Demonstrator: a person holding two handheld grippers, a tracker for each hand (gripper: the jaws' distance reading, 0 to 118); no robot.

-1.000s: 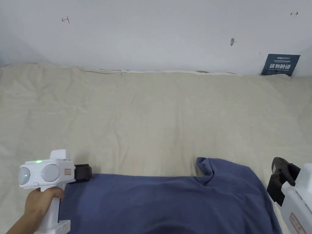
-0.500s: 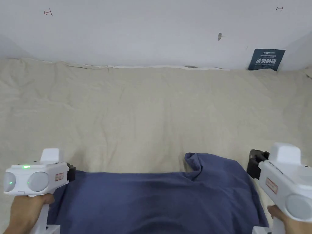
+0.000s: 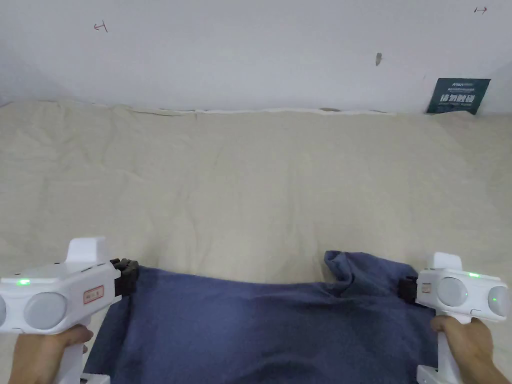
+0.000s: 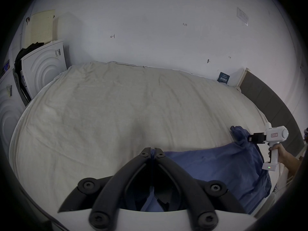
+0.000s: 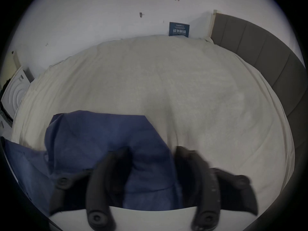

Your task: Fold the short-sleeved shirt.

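Note:
A dark blue short-sleeved shirt [image 3: 270, 330] lies spread at the near edge of the bed, with a bunched fold at its far right. My left gripper [image 3: 131, 270] sits at the shirt's far left corner. In the left gripper view its jaws [image 4: 152, 153] are shut on the cloth's edge [image 4: 216, 164]. My right gripper [image 3: 402, 289] is at the shirt's right side by the bunched fold. In the right gripper view its blurred jaws stand apart [image 5: 152, 153] with blue cloth [image 5: 100, 134] between them. A hand holds each gripper.
A wrinkled beige sheet [image 3: 250, 190] covers the bed up to the white wall. A dark blue sign [image 3: 458, 95] leans at the back right. White appliances [image 4: 43, 68] stand to the left of the bed and a grey padded headboard [image 5: 266, 54] to the right.
The right gripper has swung in from the right edge and turned to face the shirt's right side. The left gripper keeps its hold on the left corner. The camera has shifted a little.

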